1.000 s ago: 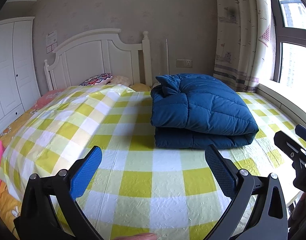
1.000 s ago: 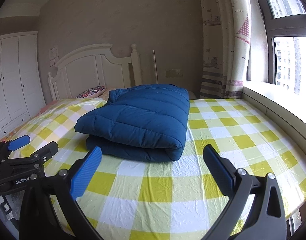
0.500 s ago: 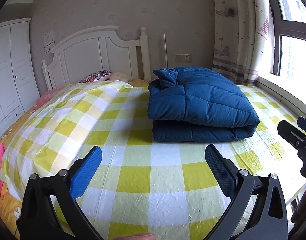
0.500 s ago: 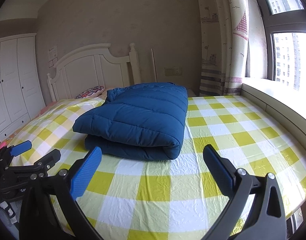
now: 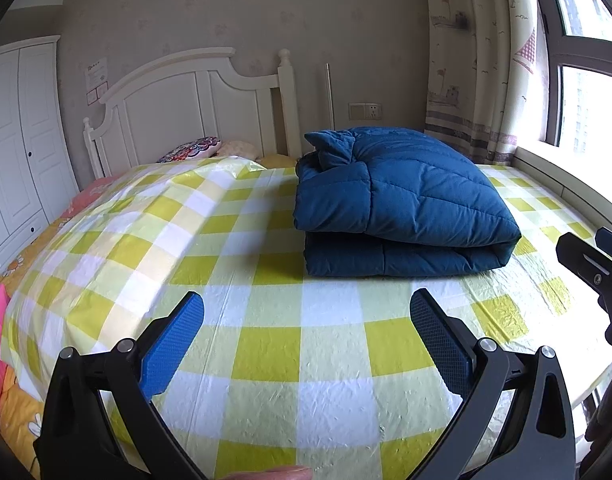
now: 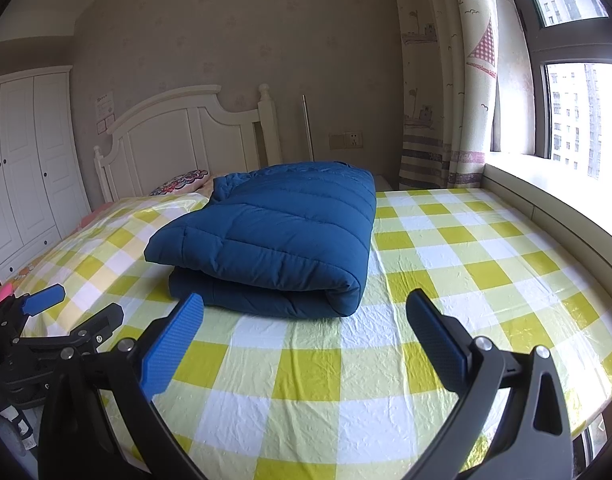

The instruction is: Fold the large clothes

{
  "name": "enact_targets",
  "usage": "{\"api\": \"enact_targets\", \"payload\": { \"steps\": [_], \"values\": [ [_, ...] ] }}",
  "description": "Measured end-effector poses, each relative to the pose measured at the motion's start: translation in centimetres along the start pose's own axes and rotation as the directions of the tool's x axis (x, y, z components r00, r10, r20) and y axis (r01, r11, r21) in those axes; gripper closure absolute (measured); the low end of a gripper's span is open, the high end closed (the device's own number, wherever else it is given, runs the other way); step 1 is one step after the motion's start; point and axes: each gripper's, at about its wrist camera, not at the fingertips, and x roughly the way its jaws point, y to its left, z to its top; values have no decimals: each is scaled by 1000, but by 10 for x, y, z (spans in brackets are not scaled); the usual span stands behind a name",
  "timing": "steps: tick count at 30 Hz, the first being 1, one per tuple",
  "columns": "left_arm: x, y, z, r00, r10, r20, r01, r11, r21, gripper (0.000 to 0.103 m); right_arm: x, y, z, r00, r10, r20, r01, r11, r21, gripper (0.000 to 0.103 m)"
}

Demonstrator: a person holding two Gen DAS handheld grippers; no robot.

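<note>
Here the left gripper hangs with its jaws spread wide, nothing between its blue pads, above the near part of the bed's checked yellow-and-white cover. It touches neither cloth nor cover. To its left the cover slopes off toward the bed's left edge, where a pink and orange quilt shows below it, and a white wardrobe stands beyond. A bare stretch of cover lies between the pads and the garment.

The folded dark blue padded garment rests on the cover toward the middle of the bed, doubled over in two thick layers with its rounded fold to the right and its open edges to the left. A bunched collar or hood end sticks up at its far left corner, near the white headboard and a patterned pillow.

The right gripper is likewise wide apart and empty, held clear of the cover; in its view the garment sits just ahead and left of centre, with the left gripper's fingers at the far left. Right of the garment the cover runs open and flat to the window ledge, with a curtain at the far corner.
</note>
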Motion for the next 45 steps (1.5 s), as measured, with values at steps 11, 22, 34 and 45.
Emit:
{"api": "enact_targets", "payload": {
  "steps": [11, 22, 34, 45],
  "values": [
    [0, -1, 0, 1000, 0, 2, 0, 1000, 3, 4, -1, 0, 0, 1000, -4, 4, 4, 1000, -4, 2],
    [-10, 3, 6, 999, 1, 37, -1, 1000, 1, 4, -2, -1, 0, 1000, -5, 12, 6, 1000, -14, 2],
    [-29, 0, 22, 994, -4, 113, 2, 1000, 16, 4, -2, 0, 0, 1000, -5, 4, 5, 1000, -24, 2],
    [-23, -20, 27, 980, -132, 150, 123, 990, 69, 4, 18, -3, -9, 998, 18, -63, -19, 1000, -22, 3]
  ]
}}
